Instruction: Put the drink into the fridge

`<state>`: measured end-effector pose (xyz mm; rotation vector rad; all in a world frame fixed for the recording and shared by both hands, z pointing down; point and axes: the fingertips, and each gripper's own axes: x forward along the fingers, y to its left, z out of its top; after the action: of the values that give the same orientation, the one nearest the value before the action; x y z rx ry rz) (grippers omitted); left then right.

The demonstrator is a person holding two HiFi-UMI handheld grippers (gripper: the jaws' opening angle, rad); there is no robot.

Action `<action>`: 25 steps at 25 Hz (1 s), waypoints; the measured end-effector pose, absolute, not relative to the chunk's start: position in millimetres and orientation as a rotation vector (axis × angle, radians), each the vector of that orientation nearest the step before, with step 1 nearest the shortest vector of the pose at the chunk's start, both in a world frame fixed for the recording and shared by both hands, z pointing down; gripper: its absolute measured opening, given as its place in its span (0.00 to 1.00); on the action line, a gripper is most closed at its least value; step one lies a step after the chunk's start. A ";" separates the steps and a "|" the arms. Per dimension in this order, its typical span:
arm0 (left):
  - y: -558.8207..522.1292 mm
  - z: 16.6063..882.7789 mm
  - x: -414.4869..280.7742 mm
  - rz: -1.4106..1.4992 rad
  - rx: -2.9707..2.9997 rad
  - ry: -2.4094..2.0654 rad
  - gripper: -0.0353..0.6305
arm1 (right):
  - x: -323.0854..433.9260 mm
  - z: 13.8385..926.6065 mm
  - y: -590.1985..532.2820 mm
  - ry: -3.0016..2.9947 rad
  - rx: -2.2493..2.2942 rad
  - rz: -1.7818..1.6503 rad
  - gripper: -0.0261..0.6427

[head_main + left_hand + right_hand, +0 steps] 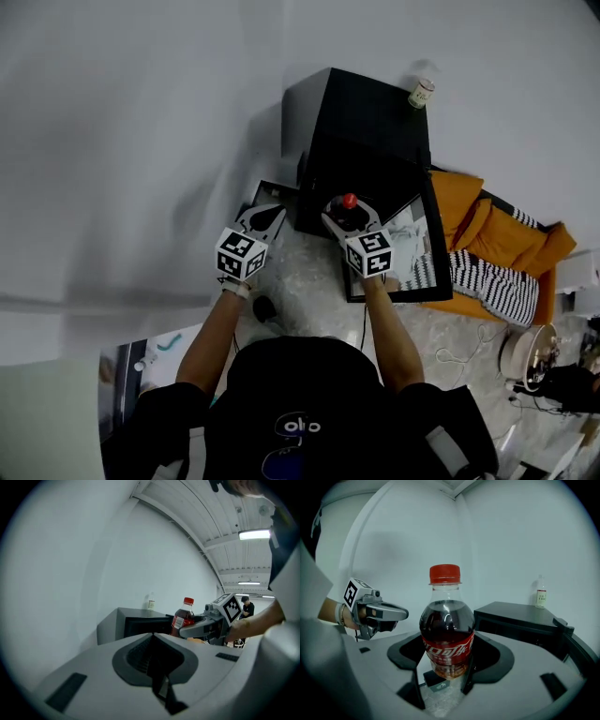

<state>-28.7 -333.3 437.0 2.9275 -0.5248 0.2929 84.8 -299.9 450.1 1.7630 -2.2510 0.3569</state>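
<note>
A cola bottle (pixel 349 201) with a red cap and red label stands upright between the jaws of my right gripper (pixel 350 214), which is shut on it. In the right gripper view the bottle (pixel 446 630) is gripped at its lower half. The black mini fridge (pixel 367 122) stands just beyond, its door (pixel 427 248) swung open toward me on the right. My left gripper (pixel 265 217) hangs left of the bottle, in front of the fridge's left corner, jaws together and empty. The left gripper view shows the bottle (pixel 183 618) and the fridge (pixel 133 625) ahead.
A small white-labelled bottle (pixel 421 93) stands on the fridge's top far corner. Right of the fridge lies an orange cushion (pixel 492 234) with striped cloth (pixel 487 281). A round fan (pixel 525 352) and cables lie on the pale floor at right. A white wall runs behind.
</note>
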 end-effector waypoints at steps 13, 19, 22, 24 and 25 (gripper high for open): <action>-371.5 448.3 22.4 0.324 2.955 -0.390 0.06 | 125.1 447.1 -350.8 -2.233 1.812 0.345 0.50; -371.9 448.7 62.8 0.331 2.938 -0.475 0.06 | 164.1 454.1 -354.4 -2.272 1.739 0.354 0.50; -370.9 449.0 82.5 0.337 2.929 -0.513 0.06 | 179.7 457.2 -356.2 -2.295 1.707 0.357 0.50; -370.3 448.8 90.9 0.337 2.921 -0.531 0.06 | 186.4 459.8 -358.4 -2.303 1.690 0.364 0.50; -370.1 448.7 94.4 0.339 2.920 -0.534 0.06 | 188.9 460.9 -359.7 -2.308 1.682 0.367 0.50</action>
<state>94.4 -370.1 448.7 2.9198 -0.5343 0.3390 188.9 -359.7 460.9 1.6816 -2.3079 0.3671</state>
